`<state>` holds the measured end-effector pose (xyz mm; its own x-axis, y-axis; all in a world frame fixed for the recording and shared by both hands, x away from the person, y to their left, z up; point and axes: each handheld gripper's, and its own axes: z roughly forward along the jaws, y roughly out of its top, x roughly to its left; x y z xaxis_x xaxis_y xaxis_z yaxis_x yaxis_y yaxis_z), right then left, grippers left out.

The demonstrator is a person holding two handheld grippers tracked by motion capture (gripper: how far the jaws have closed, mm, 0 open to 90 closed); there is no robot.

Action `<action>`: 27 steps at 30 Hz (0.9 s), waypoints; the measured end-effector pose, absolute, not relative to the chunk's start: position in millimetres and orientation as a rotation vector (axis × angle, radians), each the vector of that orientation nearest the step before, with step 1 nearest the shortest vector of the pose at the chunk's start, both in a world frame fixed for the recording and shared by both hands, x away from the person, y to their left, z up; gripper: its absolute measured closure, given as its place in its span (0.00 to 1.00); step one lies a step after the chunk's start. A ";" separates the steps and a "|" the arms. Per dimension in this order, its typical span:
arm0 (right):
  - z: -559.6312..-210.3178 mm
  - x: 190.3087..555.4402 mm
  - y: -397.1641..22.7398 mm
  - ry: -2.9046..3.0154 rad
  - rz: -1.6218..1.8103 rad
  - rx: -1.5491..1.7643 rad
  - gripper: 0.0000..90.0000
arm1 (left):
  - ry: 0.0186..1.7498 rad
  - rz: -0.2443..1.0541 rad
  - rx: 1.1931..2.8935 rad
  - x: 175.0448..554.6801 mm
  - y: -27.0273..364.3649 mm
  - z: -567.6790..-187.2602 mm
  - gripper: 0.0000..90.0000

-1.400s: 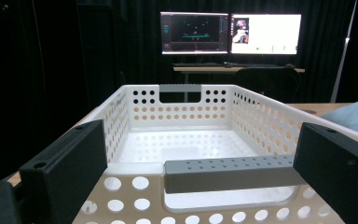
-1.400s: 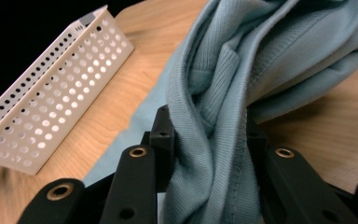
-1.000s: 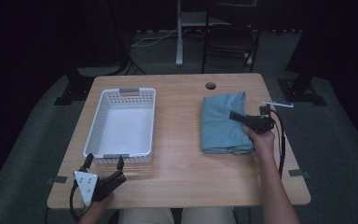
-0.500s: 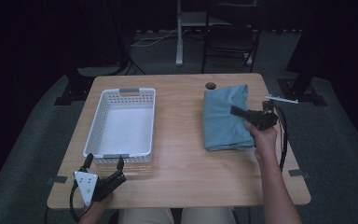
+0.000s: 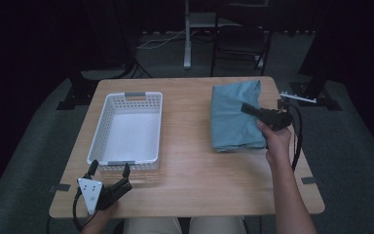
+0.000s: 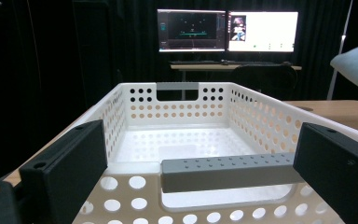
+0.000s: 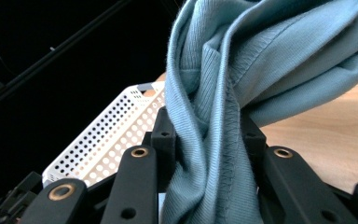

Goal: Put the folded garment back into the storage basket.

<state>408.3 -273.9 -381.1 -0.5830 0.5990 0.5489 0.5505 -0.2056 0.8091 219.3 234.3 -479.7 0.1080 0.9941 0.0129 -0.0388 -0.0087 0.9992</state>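
Right tool [image 5: 247, 108] clamped tight on the teal cloth [image 5: 233, 117], bunched folds pinched between both black jaws, seam and ribbed edge squeezed right in the middle [image 7: 214, 154]. Cloth at three o'clock on the tabletop [image 5: 185, 190], mostly folded flat, grabbed along its right-hand side with part of it gathered up off the wood. Looks like the lift stage of a pick-and-drop: grip made, garment not yet clear of the surface.

Left tool [image 5: 108, 169] parked at seven o'clock, jaws spread wide, nothing between them, aimed straight at the near wall of the white basket [image 5: 126, 97] with the grey handle bar [image 6: 228, 170] sitting in the gap. Basket at nine o'clock, perforated sides, nothing inside.

Next up, probably: raise high enough to clear the trailing fabric, then carry across toward nine o'clock and over the basket rim. Needs height first, since a dragging hem could catch on the rim. Left tool well placed to steady the basket if it slides. Release only once most of the cloth hangs inside the walls.
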 end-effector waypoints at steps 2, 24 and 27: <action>-378.5 407.4 -273.9 1.941 1.968 1.409 0.77 | 1.096 1.153 1.240 219.4 234.3 -479.6 0.05; -343.7 404.7 -267.3 1.897 2.035 1.328 0.77 | 1.088 1.131 1.265 221.3 235.5 -479.0 0.05; -335.8 403.7 -265.3 1.898 2.040 1.301 0.77 | 1.086 1.141 1.257 220.4 235.3 -479.4 0.05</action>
